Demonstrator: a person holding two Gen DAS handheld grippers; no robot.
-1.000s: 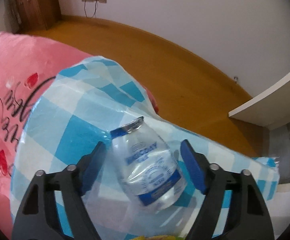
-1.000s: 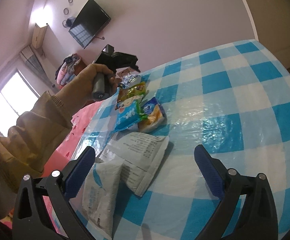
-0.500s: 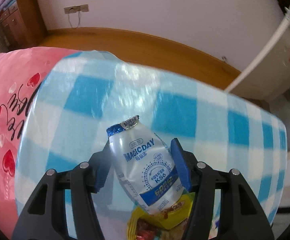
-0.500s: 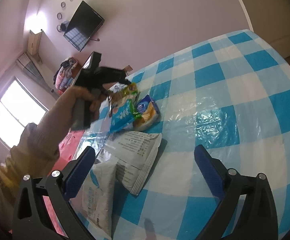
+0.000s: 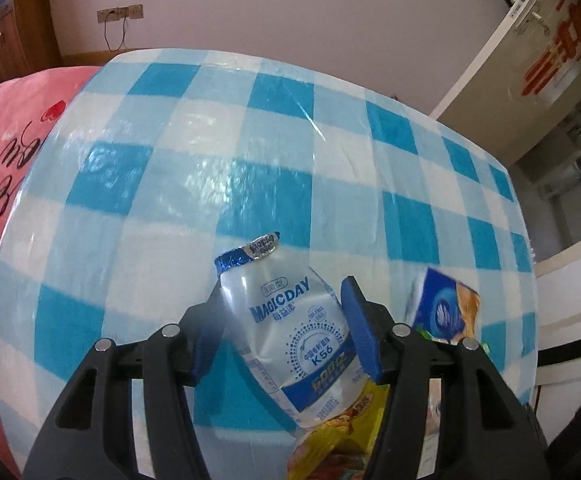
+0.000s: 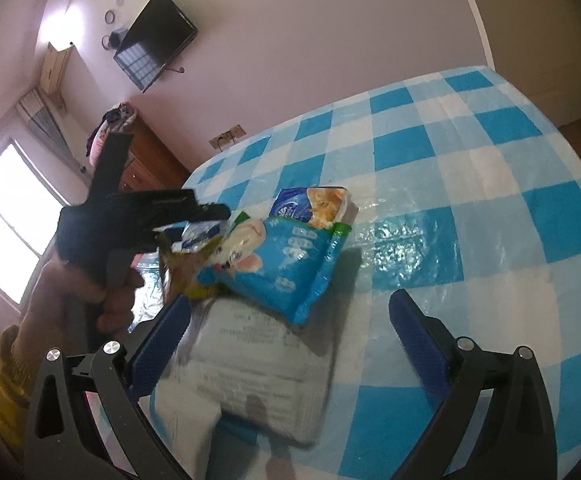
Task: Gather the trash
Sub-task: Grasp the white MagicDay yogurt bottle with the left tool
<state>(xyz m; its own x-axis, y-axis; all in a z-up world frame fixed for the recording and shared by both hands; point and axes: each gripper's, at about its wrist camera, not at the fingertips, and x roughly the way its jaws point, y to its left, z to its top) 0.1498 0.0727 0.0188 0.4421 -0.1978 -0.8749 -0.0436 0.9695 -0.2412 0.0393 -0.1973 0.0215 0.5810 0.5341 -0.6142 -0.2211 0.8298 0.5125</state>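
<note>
My left gripper is shut on a crushed clear bottle with a blue MAGICDAY label, its blue pads pressing both sides. The bottle hangs tilted above a yellow wrapper, with a blue and orange packet to its right. In the right wrist view, that bottle is carried over a pile with a blue snack bag, the blue and orange packet and a white packet. My right gripper stands open, nothing between its fingers, just above the white packet.
The table wears a blue and white checked plastic cloth. A pink blanket lies past its left edge. A white door stands at the right. A hand in a tan sleeve holds the left gripper. A television hangs on the wall.
The left gripper's jaws closed on the bottle and carried it from the table's edge across to the wrapper pile. The right gripper has stayed where it was.
</note>
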